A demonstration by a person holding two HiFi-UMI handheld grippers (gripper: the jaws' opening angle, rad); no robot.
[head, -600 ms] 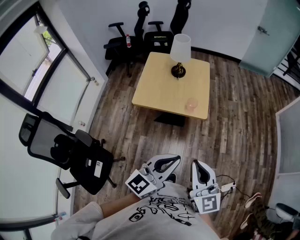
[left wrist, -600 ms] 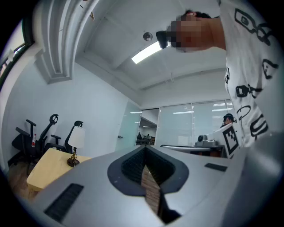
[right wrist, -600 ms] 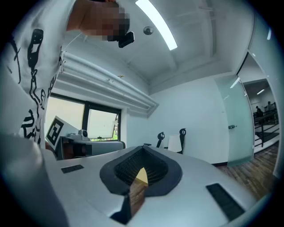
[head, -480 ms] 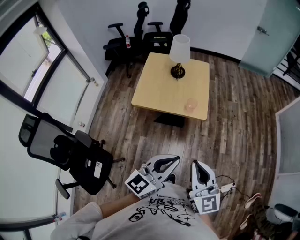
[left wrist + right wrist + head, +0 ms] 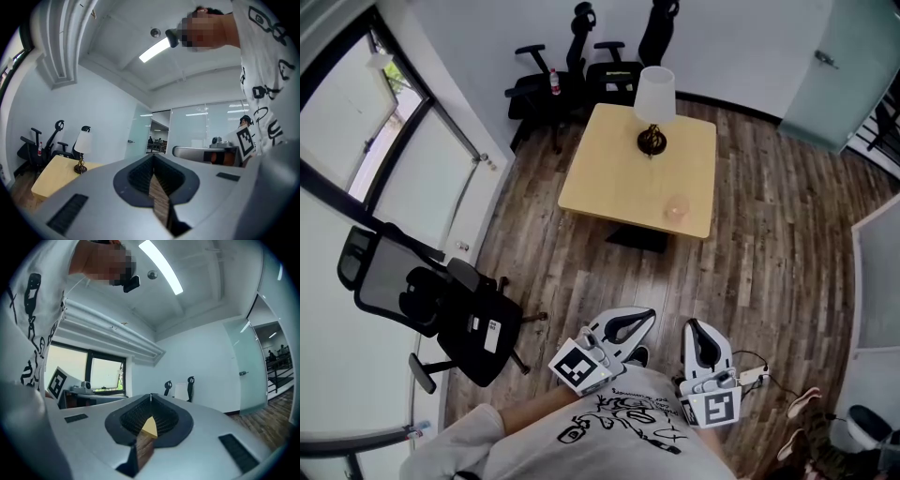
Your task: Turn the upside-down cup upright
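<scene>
Count: 1 cup (image 5: 677,207), 1 lamp (image 5: 654,105), 1 worktop (image 5: 605,178), 3 black chairs (image 5: 450,314) (1 at the left by the window (image 5: 356,150), 2 at the back wall) and 2 grippers. The cup is small, pale pink and see-through. It stands on the worktop nr the front edge, toward the right corner, in front of the lamp and apart from it. It shows too small to tell which way up it is. The left gripper (image 5: 643,318) and the right gripper (image 5: 693,328) are side by side, close to the person's shirt (image 5: 619,436), over the floor (image 5: 581,272) and well apart from the worktop. Both have the jaws clenched together, w/ nothing between them.
</scene>
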